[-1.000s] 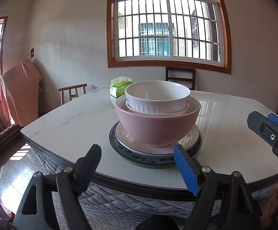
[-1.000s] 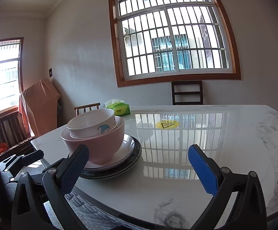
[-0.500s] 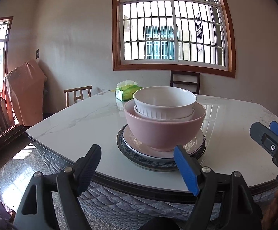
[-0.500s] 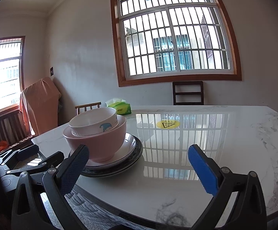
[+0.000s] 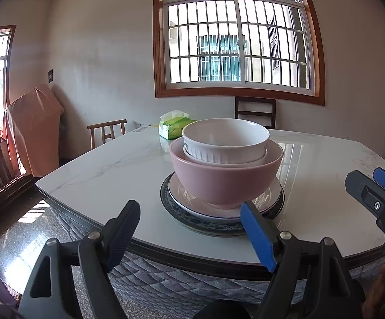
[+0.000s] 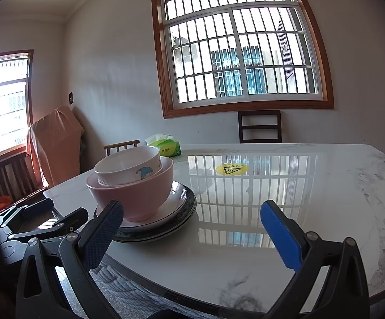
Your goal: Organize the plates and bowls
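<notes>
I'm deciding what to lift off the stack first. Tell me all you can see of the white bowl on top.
The white bowl is glossy, ceramic-looking, with fine vertical ribbing round its lower outside wall and a blue cartoon print on one side. It sits upright and looks empty, nested inside the larger pink bowl, its rim standing above the pink one's. Whether another white piece lies beneath it is unclear. Neither gripper touches it.

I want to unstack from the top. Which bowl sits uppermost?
The white bowl with ribbed sides and a blue cartoon print; it nests inside the larger plain pink bowl, which stands on the plates.
</notes>
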{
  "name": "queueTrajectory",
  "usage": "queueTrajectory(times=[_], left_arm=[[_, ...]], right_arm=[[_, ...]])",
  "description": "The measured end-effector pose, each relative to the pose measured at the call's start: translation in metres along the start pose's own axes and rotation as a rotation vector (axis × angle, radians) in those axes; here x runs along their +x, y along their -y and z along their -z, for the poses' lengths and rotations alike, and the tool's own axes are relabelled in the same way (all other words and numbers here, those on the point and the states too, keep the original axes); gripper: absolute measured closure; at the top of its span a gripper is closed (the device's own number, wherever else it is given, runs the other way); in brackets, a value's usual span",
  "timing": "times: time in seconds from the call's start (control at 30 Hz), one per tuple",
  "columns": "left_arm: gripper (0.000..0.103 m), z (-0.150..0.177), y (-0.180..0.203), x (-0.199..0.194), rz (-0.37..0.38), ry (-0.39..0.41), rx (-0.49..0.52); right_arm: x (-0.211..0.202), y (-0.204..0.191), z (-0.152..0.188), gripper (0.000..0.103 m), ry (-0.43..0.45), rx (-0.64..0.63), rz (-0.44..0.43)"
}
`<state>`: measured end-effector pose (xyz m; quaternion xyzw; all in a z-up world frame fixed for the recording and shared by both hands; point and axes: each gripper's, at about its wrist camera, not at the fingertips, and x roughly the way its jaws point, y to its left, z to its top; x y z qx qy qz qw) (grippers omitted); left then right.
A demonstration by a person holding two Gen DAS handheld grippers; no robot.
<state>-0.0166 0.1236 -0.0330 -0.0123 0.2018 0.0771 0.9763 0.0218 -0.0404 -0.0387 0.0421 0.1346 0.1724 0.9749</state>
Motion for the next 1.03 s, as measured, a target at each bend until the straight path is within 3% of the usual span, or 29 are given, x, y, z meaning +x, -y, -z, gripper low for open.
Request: queueTrajectory(times=[0.47,0.6,0.67,0.8,1.03], left_arm=[[0.018,0.003,0.006,0.004,-0.008,-0.019,0.029],[0.015,0.008,0.012,0.006,-0.115,-0.01,0.07],[0.015,0.012,0.014,0.005,-0.152,0.005,0.081],[0.015,0.013,0.007,0.011,-0.105,-0.053,0.042],[0.015,0.011,0.003,0.01,-0.102,-0.092,0.015]], right_arm=[[0.002,0.003,0.004,0.0,-0.023,0.012,-0.002],[0.003,0.014,0.001,0.0,-0.03,0.013,0.009],[0.005,0.032,-0.003,0.0,-0.043,0.04,0.022],[0.016,0.087,-0.014,0.0,-0.098,0.076,0.114],[0.062,0.222,-0.017,0.0,-0.351,0.141,0.364]])
